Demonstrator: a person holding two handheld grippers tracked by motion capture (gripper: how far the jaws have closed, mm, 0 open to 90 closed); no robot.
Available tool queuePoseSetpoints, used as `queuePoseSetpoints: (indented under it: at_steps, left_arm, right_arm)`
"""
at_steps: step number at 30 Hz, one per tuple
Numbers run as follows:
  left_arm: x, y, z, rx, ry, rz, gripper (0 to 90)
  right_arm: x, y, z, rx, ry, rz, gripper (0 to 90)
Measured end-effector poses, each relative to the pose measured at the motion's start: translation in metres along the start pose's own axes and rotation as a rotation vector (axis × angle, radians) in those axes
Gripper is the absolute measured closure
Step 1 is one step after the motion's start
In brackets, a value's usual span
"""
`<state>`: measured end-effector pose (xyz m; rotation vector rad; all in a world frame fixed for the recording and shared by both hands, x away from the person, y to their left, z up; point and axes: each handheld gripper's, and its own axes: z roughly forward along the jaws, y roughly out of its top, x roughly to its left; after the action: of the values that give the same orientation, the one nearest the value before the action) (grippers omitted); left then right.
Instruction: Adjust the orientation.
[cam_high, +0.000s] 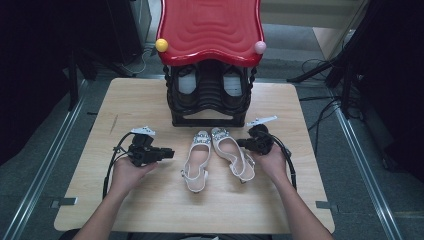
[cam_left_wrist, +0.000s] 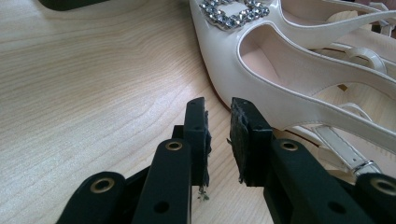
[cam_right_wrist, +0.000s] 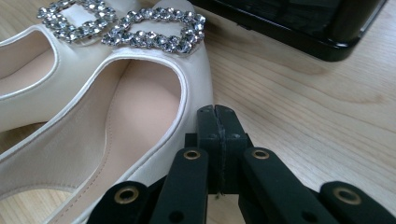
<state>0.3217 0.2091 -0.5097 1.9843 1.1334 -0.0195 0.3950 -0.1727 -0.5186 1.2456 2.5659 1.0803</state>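
Observation:
Two white slingback shoes with glittering buckles lie side by side on the wooden table, toes toward the rack: the left shoe (cam_high: 196, 160) and the right shoe (cam_high: 232, 152). My left gripper (cam_high: 172, 152) lies level just left of the left shoe, pointing at it. In the left gripper view its jaws (cam_left_wrist: 218, 116) stand a little apart with nothing between them, the tips close to the shoe's side (cam_left_wrist: 261, 60). My right gripper (cam_high: 240, 143) sits at the right shoe's outer side. In the right gripper view its jaws (cam_right_wrist: 217, 114) are pressed together, empty, right beside the shoe's edge (cam_right_wrist: 140, 116).
A black shoe rack (cam_high: 207, 100) with a red wavy top (cam_high: 210, 30) stands at the table's far middle, dark shoes inside it. Its base (cam_right_wrist: 299, 28) lies just beyond the white shoes. Bare table (cam_high: 150, 200) stretches in front. Cables trail from both grippers.

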Motion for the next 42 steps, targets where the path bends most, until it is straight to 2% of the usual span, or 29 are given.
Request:
queuePoseSetpoints:
  at_steps: [5, 9, 14, 20, 26, 32, 36, 42]
  left_arm:
    - [-0.002, 0.0, 0.006, 0.012, -0.006, 0.004, 77.1]
    - [-0.008, 0.0, 0.016, 0.031, -0.02, 0.011, 77.3]
    - [-0.018, 0.0, 0.035, 0.082, -0.057, 0.03, 77.0]
    - [-0.021, 0.001, 0.038, 0.084, -0.067, 0.033, 79.0]
    - [-0.022, 0.001, 0.041, 0.086, -0.101, 0.022, 81.5]
    - [-0.031, 0.0, 0.045, 0.105, -0.122, 0.046, 81.4]
    - [-0.038, -0.001, 0.049, 0.118, -0.152, 0.061, 81.5]
    - [-0.043, -0.002, 0.053, 0.116, -0.136, 0.054, 81.6]
  right_arm:
    - [0.003, 0.001, 0.002, 0.007, 0.015, -0.032, 90.0]
    - [0.004, 0.001, 0.001, 0.013, 0.021, -0.02, 90.0]
    - [0.007, 0.0, 0.001, 0.013, 0.018, -0.017, 90.0]
    - [0.009, -0.002, 0.001, 0.012, 0.018, 0.0, 90.0]
    - [0.011, -0.003, 0.0, 0.014, 0.023, 0.019, 90.0]
    - [0.016, -0.004, 0.001, 0.017, 0.03, 0.023, 90.0]
    - [0.018, -0.004, 0.002, 0.009, 0.031, 0.025, 90.0]
    - [0.017, -0.004, 0.002, 0.007, 0.042, 0.038, 90.0]
